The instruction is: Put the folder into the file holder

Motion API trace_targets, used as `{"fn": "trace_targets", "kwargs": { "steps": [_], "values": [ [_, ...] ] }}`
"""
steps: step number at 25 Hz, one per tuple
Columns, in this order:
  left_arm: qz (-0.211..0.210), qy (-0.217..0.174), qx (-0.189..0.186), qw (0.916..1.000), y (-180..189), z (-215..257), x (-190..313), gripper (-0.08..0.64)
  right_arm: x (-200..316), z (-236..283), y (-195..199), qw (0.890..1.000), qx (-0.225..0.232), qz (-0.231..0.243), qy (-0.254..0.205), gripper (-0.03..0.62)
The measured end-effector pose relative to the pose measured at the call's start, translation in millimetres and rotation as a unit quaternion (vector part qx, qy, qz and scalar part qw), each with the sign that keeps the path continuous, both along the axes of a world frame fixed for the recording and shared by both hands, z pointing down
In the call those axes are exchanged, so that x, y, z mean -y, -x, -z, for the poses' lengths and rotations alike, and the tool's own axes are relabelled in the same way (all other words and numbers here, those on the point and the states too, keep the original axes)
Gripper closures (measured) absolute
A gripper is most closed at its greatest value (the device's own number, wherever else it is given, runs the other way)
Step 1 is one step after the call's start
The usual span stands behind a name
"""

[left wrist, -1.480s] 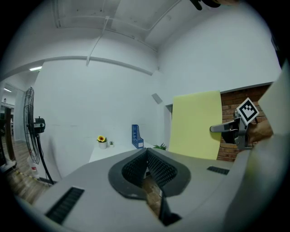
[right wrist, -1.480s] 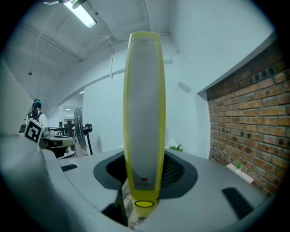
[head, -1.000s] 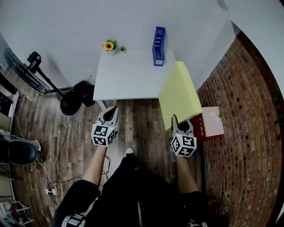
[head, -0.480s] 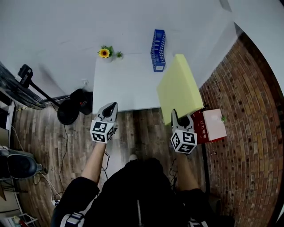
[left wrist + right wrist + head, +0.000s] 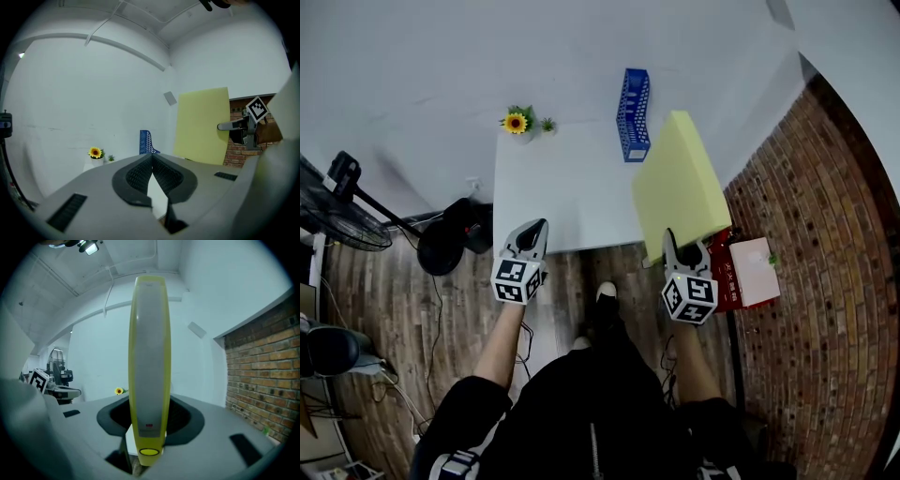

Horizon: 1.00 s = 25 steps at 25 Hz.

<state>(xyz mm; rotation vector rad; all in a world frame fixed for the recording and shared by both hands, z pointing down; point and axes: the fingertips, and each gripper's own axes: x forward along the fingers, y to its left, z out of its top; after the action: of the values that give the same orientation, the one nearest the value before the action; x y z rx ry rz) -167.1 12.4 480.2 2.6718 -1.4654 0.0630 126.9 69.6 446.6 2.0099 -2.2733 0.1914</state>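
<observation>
My right gripper (image 5: 683, 249) is shut on the lower edge of a thick yellow folder (image 5: 678, 185), which stands upright and reaches over the right edge of the white table (image 5: 546, 192). In the right gripper view the folder (image 5: 149, 366) shows spine-on between the jaws of the right gripper (image 5: 149, 427). The blue file holder (image 5: 633, 114) stands at the table's far right, beside the folder's far corner. My left gripper (image 5: 532, 234) hangs at the table's near edge, shut with nothing in it; the left gripper (image 5: 152, 161) shows its jaws meeting in its own view.
A small sunflower pot (image 5: 517, 123) sits at the table's far left corner. A brick wall (image 5: 825, 244) runs along the right, with a red and white box (image 5: 745, 272) at its foot. A fan (image 5: 337, 206) and dark gear (image 5: 450, 239) stand left of the table.
Both grippers and the folder have come closer to the table; the table, file holder and flower pot have drifted nearer in view. The grips are unchanged.
</observation>
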Motion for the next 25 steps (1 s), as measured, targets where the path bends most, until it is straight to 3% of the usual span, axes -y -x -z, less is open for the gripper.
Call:
{"fn": "trace_targets", "kwargs": {
  "steps": [12, 25],
  "values": [
    [0.011, -0.001, 0.005, 0.9999, -12.9, 4.4, 120.8, 0.537, 126.9, -0.6, -21.6, 1.0, 0.007, -0.002, -0.006, 0.419],
    [0.025, 0.018, 0.011, 0.9995, -54.4, 2.7, 253.7, 0.537, 279.6, 4.1, -64.1, 1.0, 0.014, 0.005, 0.001, 0.417]
  ]
}}
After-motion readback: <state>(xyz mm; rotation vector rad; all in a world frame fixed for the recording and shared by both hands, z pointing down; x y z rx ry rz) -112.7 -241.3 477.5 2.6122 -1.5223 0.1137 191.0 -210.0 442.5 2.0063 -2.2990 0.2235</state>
